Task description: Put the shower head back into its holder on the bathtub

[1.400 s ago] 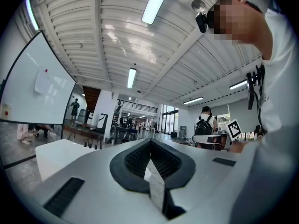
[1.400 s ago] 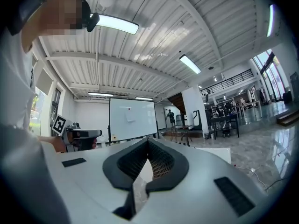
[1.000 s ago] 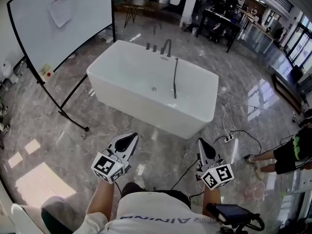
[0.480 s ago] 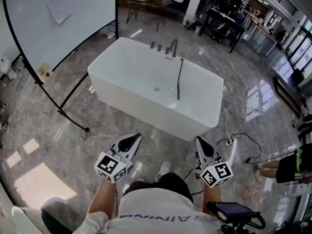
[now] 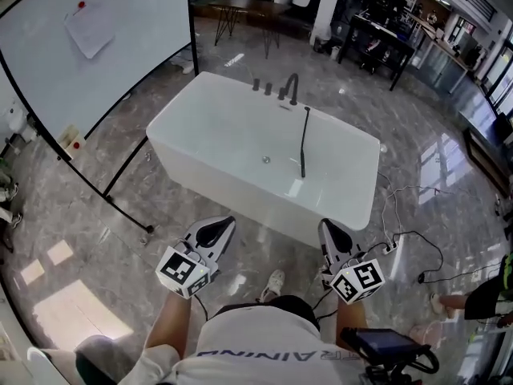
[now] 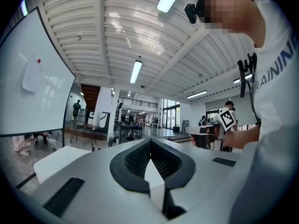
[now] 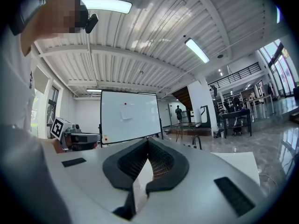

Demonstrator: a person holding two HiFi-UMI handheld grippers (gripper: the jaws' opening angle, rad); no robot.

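My head camera sits high up and looks steeply down at the floor [image 5: 72,207]. The bathtub [image 5: 240,147] is a little way ahead. The left tool [image 5: 227,223] and the right tool [image 5: 326,227] are close, low in the picture. The left tool's camera sits right behind its jaws and looks level across the room. The right tool's camera does the same. All three views share the bathtub and the whiteboard [image 5: 96,46]. Each tool camera also sees the other tool.

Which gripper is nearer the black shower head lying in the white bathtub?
The right gripper: the slim black shower head lies in the white bathtub's right half, nearly straight ahead of it; the left gripper is off to the side.
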